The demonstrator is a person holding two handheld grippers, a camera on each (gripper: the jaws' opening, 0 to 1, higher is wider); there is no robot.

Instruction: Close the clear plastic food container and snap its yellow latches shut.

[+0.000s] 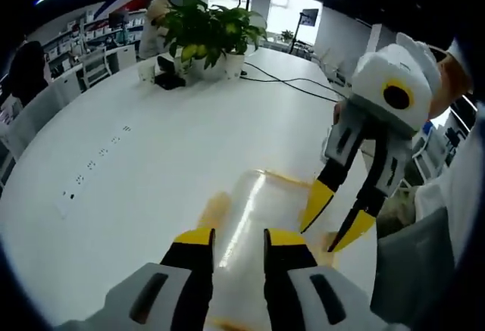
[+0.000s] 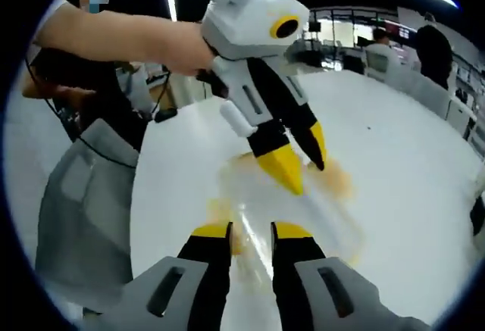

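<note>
White table (image 1: 151,157) bears the container (image 1: 254,217) (clear, yellow-latched); both grippers' jaws apart above it.

Left gripper (image 1: 239,238) jaws parted, low near centre — right gripper (image 1: 337,221) angled down from the right, jaws apart.

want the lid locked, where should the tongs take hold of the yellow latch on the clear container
Judging from these blurred views, take the yellow latch by its free outer edge, coming in from outside the clear container. The latch sits as a flap along the container's side wall, so the left tongs could pinch it inward against that wall.
</note>
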